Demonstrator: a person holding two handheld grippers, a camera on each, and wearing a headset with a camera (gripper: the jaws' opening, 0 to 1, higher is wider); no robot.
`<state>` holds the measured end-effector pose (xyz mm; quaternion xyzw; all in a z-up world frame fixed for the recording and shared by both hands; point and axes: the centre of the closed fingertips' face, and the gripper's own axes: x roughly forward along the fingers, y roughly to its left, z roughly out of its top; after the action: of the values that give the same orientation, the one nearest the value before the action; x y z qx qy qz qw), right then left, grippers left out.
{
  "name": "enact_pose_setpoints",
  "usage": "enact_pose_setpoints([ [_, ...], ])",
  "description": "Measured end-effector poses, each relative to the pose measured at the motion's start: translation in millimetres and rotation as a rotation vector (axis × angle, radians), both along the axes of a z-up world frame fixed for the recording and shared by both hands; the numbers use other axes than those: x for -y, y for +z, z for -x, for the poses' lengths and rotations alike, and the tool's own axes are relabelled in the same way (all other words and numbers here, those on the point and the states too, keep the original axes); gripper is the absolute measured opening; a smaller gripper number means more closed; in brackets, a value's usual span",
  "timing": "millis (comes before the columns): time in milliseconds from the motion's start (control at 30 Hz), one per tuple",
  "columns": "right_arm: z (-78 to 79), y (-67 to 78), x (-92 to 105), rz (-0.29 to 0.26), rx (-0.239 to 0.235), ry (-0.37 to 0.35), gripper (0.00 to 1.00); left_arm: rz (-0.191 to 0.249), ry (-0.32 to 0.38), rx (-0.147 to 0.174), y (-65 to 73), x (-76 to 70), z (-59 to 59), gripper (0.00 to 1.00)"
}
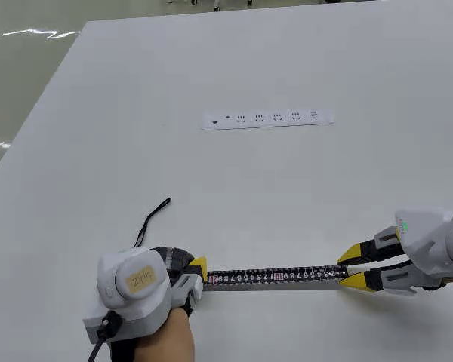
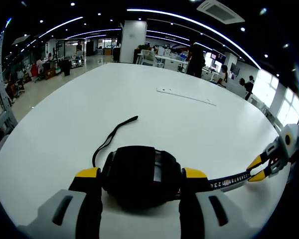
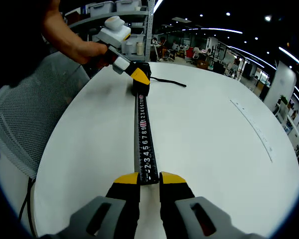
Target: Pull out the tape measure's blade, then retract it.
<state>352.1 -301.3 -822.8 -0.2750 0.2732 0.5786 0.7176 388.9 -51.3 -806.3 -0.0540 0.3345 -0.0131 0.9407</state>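
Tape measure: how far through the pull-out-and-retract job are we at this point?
Done: the blade lies pulled out across the table. In hand: the left gripper clamps the case, and the right gripper has its jaws pinching the blade's end. Left: letting the blade run back into the case.

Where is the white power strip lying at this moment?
In the head view, the power strip lies flat in the middle of the table, beyond the pulled-out tape blade, touching nothing.
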Motion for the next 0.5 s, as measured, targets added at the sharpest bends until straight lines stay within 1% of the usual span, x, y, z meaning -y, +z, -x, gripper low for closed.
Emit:
enact_pose_setpoints([
  [500, -0.6, 0.7, -7.7, -0.011, 0.0, 0.002, 0.14, 0.002, -0.012, -0.004, 0.5, -0.2, 0.1, 0.58],
])
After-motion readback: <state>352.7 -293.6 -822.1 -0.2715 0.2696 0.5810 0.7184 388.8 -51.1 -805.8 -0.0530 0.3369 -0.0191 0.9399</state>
